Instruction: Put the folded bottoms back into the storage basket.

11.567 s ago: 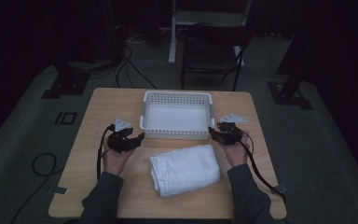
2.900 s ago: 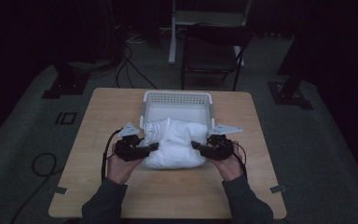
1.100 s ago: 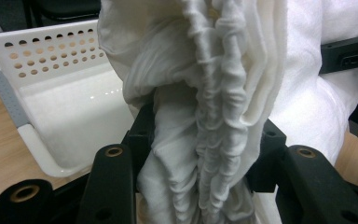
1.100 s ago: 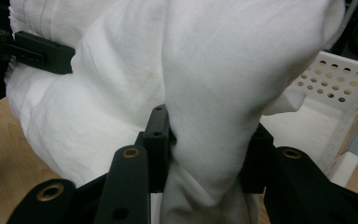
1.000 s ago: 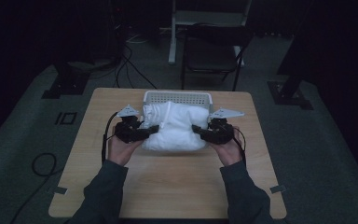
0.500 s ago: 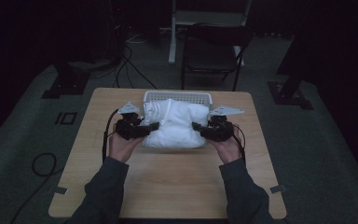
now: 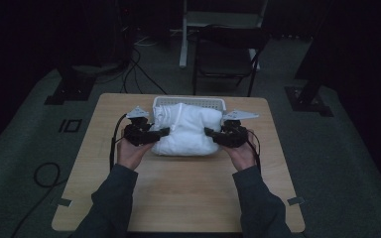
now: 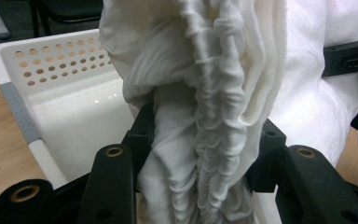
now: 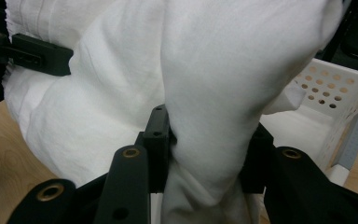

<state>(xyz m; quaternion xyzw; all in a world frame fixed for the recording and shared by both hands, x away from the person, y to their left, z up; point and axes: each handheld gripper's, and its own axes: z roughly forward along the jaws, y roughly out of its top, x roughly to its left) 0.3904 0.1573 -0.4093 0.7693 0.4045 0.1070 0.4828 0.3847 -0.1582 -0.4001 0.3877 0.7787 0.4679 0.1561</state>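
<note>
Left gripper (image 7: 162, 132) and right gripper (image 7: 210, 132) both clamped on the folded white towel (image 7: 187, 130), bundle half over the perforated white basket (image 7: 198, 102).

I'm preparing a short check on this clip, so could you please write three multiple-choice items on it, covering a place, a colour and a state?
1. Where is the white towel?
A. lifted at the basket's near edge
B. on the chair
C. on the floor

2. What colour is the basket?
A. blue
B. white
C. red

3. How do the left gripper and right gripper stand?
A. both open
B. one open
C. both shut on the towel

Answers: 1 A, the high view shows it; 2 B, perforated white walls; 3 C, cloth is bunched between each pair of jaws.
</note>
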